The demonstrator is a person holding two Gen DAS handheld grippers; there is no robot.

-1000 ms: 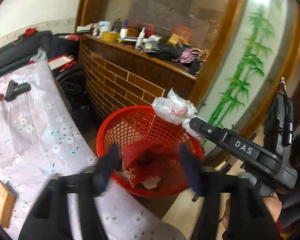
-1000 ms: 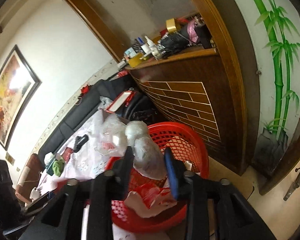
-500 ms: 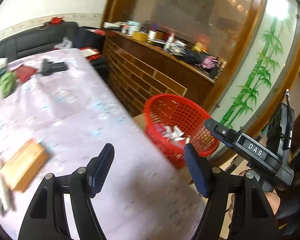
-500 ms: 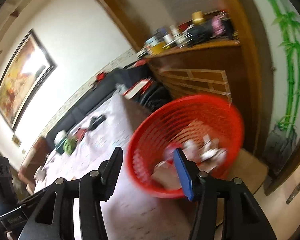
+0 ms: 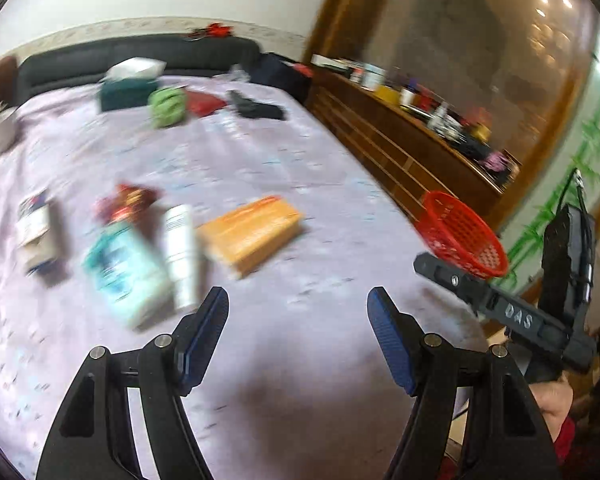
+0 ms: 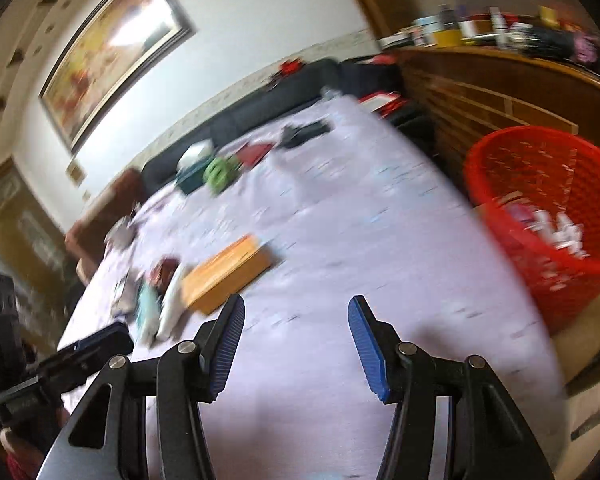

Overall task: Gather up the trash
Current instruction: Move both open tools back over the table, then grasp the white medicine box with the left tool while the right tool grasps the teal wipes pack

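Orange box ahead-left of left gripper; both grippers wide, empty; right gripper.

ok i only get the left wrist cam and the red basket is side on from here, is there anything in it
Observer: Yes. The right wrist view looks into the red basket, and pale and pinkish scraps are piled at the bottom.
Operator: and the right gripper, holding anything
Observer: No. The right gripper is open with nothing between its fingers, over bare tablecloth.
Operator: is the basket on the table or off it
Observer: Off it. Its base sits below the table's edge, on the tan floor.
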